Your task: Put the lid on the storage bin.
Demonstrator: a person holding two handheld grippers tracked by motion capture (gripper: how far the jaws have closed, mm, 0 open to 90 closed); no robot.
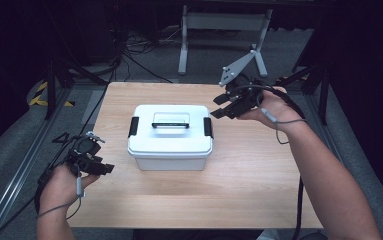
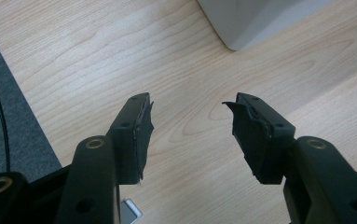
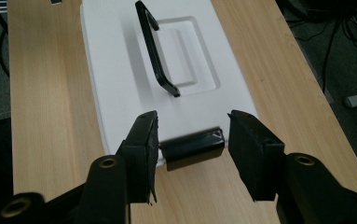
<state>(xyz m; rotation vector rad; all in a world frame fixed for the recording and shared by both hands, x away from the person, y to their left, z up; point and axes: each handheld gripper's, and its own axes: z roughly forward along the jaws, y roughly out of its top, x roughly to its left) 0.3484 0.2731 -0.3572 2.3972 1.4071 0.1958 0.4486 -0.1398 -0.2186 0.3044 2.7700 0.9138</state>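
The white lidded box point(image 1: 170, 136) sits mid-table point(image 1: 259, 190), its long axis and black handle point(image 1: 170, 124) parallel to the near edge, with the right tool point(image 1: 221, 106) wide and empty beyond its right-end latch point(image 1: 208, 127), and the left tool point(image 1: 105, 167) wide and empty near the table's left edge.

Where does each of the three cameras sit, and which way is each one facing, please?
High view: above the person's side, looking forward and down on the table, white box, both forearms and tongs.
Left gripper view: rides the left tongs, looking down at bare wood and a box corner; own open jaws show.
Right gripper view: rides the right tongs, facing along the box lid toward its black handle and near latch.
All three share the white box.
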